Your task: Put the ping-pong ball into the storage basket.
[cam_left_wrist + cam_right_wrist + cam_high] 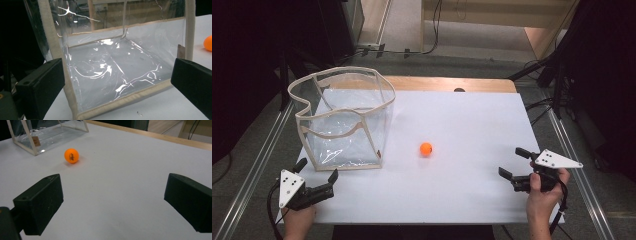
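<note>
From above, the orange ball (426,148) sits loose on the white table (472,190), just beside the clear bag (343,120), so nothing looks done yet. Left gripper (318,176) and right gripper (515,162) both gape wide, holding nothing. Left gripper view: bag close, standing open. Right gripper view: ball (71,155) ahead, well apart; the pickup, I'd say, remains.

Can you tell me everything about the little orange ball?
The small round orange ball looks like smooth, matte plastic, with a small dark printed mark on its side in the right gripper view. It rests alone on the white table, just right of the see-through plastic bag with beige trim, not touching it. Nothing grips it; both grippers are apart from it.
</note>
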